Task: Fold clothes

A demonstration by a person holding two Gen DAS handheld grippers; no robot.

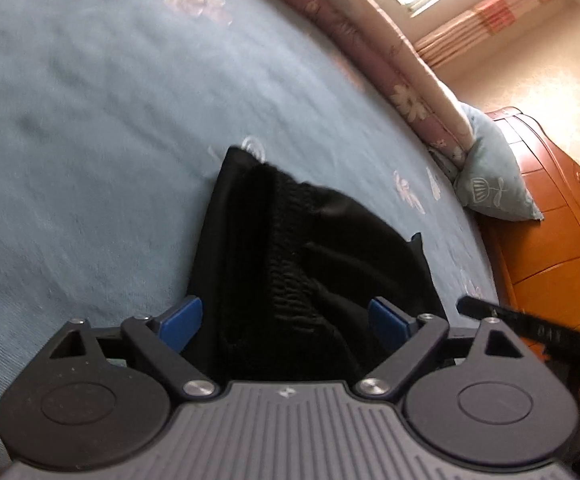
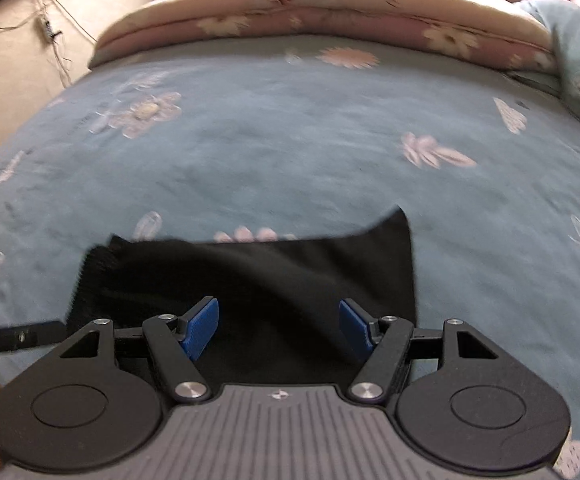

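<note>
A black garment (image 2: 245,280) lies bunched near the front edge of the bed (image 2: 290,140), on its blue flowered cover. To its left the cover runs wide and bare toward the wall. The left claw (image 1: 285,316) hangs over the cloth's ribbed part, jaws wide apart, gripping nothing. The right claw (image 2: 277,328) hovers just beside it over the same cloth, jaws apart too, holding nothing. Behind, a rolled pink quilt (image 2: 330,12) bounds the far edge; at the right, a pale pillow (image 1: 490,176) leans against the wooden headboard (image 1: 550,220).
</note>
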